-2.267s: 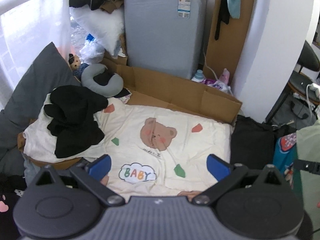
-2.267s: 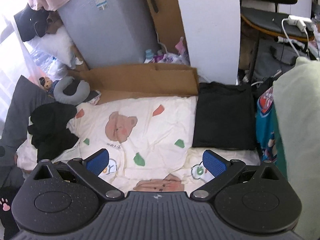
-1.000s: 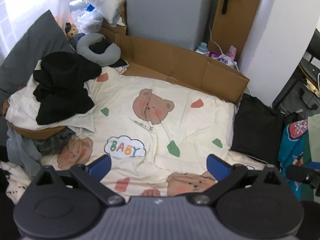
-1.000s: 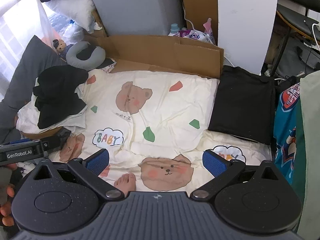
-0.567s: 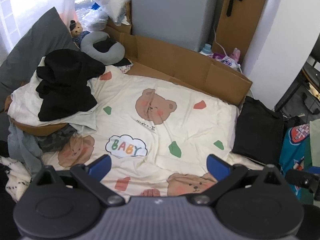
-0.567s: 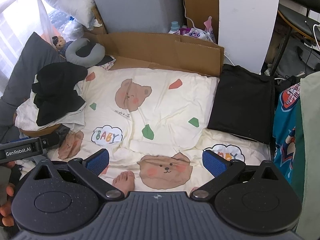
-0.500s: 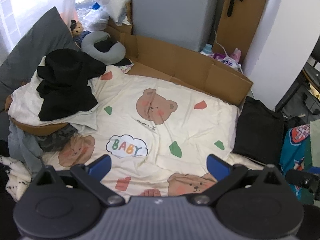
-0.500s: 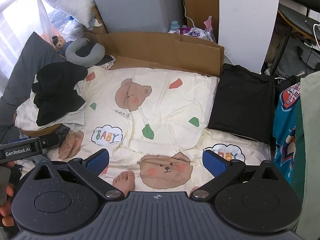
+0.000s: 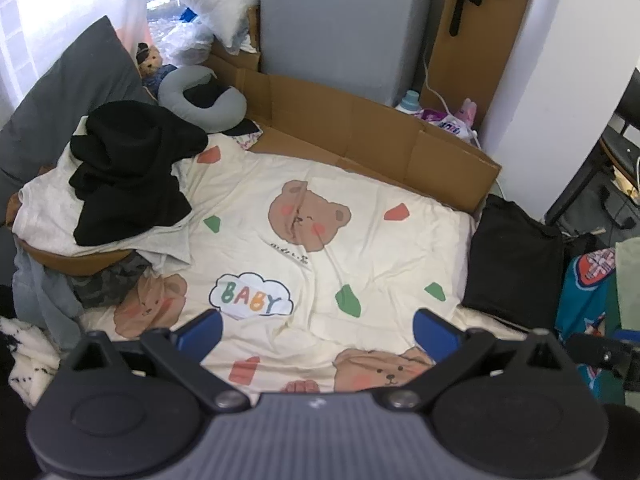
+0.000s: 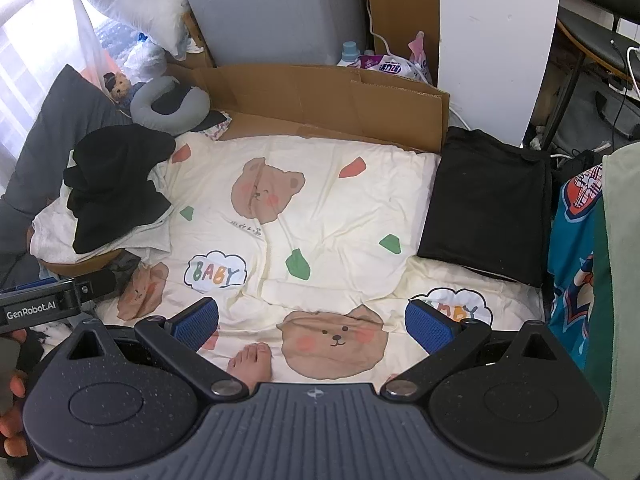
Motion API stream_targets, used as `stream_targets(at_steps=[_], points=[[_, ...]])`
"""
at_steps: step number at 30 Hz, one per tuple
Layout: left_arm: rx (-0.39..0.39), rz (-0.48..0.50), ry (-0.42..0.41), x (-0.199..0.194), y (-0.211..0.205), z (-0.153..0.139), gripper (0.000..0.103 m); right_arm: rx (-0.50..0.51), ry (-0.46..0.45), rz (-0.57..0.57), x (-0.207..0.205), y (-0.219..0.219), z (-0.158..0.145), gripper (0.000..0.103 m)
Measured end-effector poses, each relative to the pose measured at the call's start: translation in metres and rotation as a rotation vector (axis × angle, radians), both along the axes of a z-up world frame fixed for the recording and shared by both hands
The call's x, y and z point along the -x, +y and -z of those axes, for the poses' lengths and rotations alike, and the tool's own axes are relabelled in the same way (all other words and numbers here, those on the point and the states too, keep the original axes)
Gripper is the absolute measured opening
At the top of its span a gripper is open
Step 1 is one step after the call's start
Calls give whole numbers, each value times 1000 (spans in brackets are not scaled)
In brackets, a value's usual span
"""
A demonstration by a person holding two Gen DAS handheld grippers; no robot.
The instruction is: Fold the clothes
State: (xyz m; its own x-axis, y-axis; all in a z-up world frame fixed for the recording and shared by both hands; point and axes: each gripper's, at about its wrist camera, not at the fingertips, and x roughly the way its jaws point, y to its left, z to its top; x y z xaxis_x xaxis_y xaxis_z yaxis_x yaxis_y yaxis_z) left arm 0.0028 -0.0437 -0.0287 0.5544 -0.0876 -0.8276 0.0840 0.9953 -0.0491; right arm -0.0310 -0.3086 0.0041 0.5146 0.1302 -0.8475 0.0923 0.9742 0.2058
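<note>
The cream bear-print cotton bedsheet (image 9: 360,240) looks soft, matt and lightly creased. A folded black cloth garment (image 10: 486,204) is matt and smooth, and the crumpled black fabric heap (image 9: 128,168) looks thicker. The brown corrugated cardboard sheet (image 9: 360,128) is dull and papery. The tall grey appliance casing (image 9: 340,28) has a smooth satin finish. The right gripper (image 10: 312,322) has matt speckled black plastic and ribbed blue pads (image 10: 430,326).

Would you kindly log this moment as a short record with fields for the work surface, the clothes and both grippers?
surface: cream bear-print quilt, cardboard along its far edge
unfolded pile: black garment heaped on a white garment, at the quilt's left side
folded: black garment lying flat at the quilt's right side
left gripper: open, empty
right gripper: open, empty
</note>
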Motion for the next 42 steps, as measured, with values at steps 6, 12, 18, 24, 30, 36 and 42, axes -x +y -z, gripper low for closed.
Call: stream_targets(at_steps=[6, 12, 18, 24, 30, 36, 42], points=[[0, 1, -4, 0, 1, 0, 102, -4, -5, 5, 0, -4, 1, 102], [-22, 9, -7, 0, -3, -1, 102, -25, -12, 12, 2, -5, 1, 102], [-20, 14, -5, -1, 1, -1, 102, -31, -20, 22, 5, -7, 0, 102], [-31, 17, -7, -1, -2, -1, 102, -34, -28, 29, 7, -10, 0, 102], [-37, 15, -6, 0, -4, -1, 102, -38, -29, 30, 7, -11, 0, 102], [-39, 13, -7, 1, -6, -1, 102, -39, -29, 30, 6, -13, -1, 102], [-38, 10, -7, 3, -7, -1, 102, -34, -33, 42, 7, -12, -1, 102]])
